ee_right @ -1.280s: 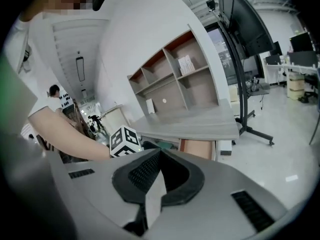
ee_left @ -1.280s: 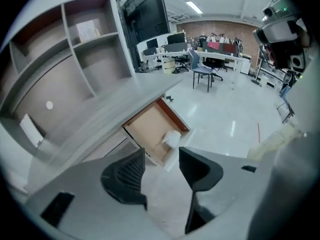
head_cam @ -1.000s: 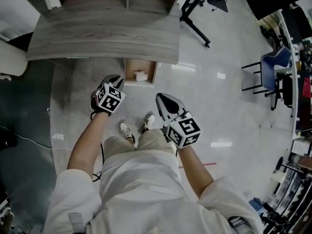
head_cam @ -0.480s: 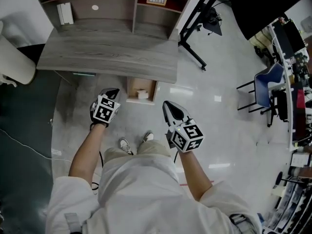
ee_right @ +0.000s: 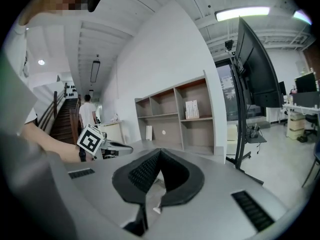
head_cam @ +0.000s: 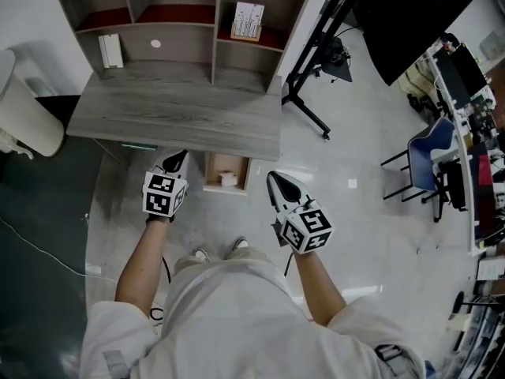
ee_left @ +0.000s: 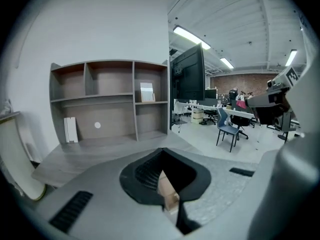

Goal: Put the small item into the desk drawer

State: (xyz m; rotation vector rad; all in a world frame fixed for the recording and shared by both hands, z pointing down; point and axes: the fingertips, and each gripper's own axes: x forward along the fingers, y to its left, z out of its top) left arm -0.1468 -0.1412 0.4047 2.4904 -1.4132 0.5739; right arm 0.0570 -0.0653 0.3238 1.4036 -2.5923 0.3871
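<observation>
Nearest: the person's pale shirt [head_cam: 229, 314] is filling the bottom of the head view, both forearms reaching forward. Two shoes [head_cam: 203, 255] are showing on the glossy floor [head_cam: 339, 212] just ahead of the body.

The left gripper [head_cam: 178, 159] is hanging over the floor at the desk's front edge, its tip pointing toward the desk. In the left gripper view [ee_left: 162, 151] its jaws are pressing together tip to tip, gripping nothing; a tan sliver is showing through the opening behind the tips, and I cannot tell what it is.

The right gripper [head_cam: 274, 180] is hovering level with the left, just to the right of the drawer and apart from it. In the right gripper view [ee_right: 160, 151] its jaws are also meeting at the tips, with nothing between them.

Between the two grippers the desk drawer [head_cam: 208, 172] is standing pulled out from under the desk [head_cam: 173, 121]. The small item [head_cam: 229, 179], white, is lying inside the drawer.

Farther: a shelf unit [head_cam: 215, 30] is sitting on the desk's back edge, holding a white box [head_cam: 248, 20] in its right compartment and a white upright piece [head_cam: 110, 50] at lower left. Off right, a black stand [head_cam: 309, 115] and a blue chair [head_cam: 430, 152] are standing well apart from the desk.
</observation>
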